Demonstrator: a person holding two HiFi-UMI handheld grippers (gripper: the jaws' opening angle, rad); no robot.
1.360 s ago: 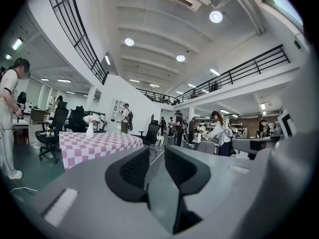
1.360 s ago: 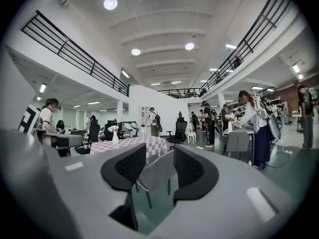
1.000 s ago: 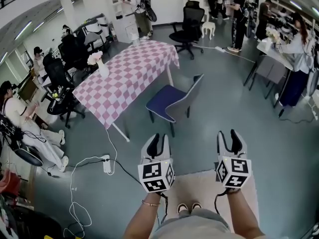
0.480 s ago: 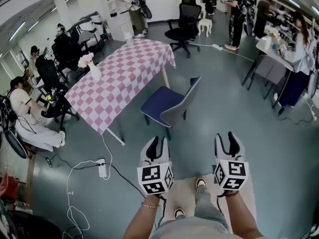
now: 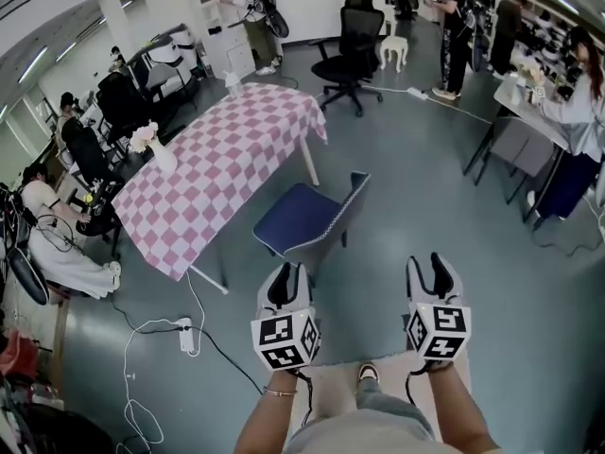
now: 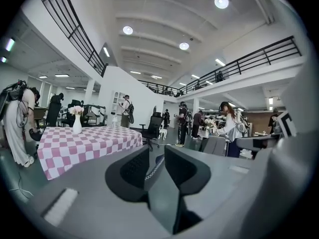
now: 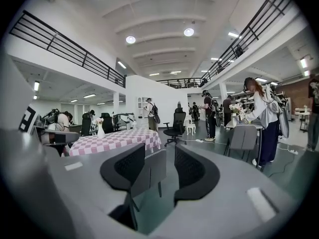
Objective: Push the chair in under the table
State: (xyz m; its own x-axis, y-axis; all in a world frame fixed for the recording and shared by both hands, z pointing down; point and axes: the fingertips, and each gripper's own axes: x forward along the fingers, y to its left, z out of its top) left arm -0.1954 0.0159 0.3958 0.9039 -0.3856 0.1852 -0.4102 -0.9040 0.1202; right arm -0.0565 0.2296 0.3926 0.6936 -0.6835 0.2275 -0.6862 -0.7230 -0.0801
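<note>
- The chair (image 5: 309, 218) (blue seat, grey back) stood on the grey floor (image 5: 416, 187), pulled out from the long side of the bench (image 5: 217, 164) near its right-hand corner. None of it was under the top.
- Its seat faced the bench at an angle, and its back was turned towards the person.
- The bench wore a pink-and-white checked cloth. A white vase of pale flowers (image 5: 156, 151) stood upright on it near the far long edge.
- The left tool (image 5: 289, 277) was held level in front of the person, short of the chair and not touching it. Its jaws stood a little apart with nothing between them (only the distant chair showed through the gap).
- The right tool (image 5: 431, 265) was held beside it, well apart from the chair. Its jaws stood wider than the left tool's and were likewise empty.
- One shoe of the person (image 5: 369, 374) rested on a pale mat (image 5: 333, 391) below the tools.
- A white power strip (image 5: 185, 334) and its cables lay on the floor to the left, near the bench's front end.
- Farther off, a black office chair (image 5: 352, 50) and a small white stool (image 5: 394, 53) stood beyond the bench, and people sat or stood around the edges of the room.
</note>
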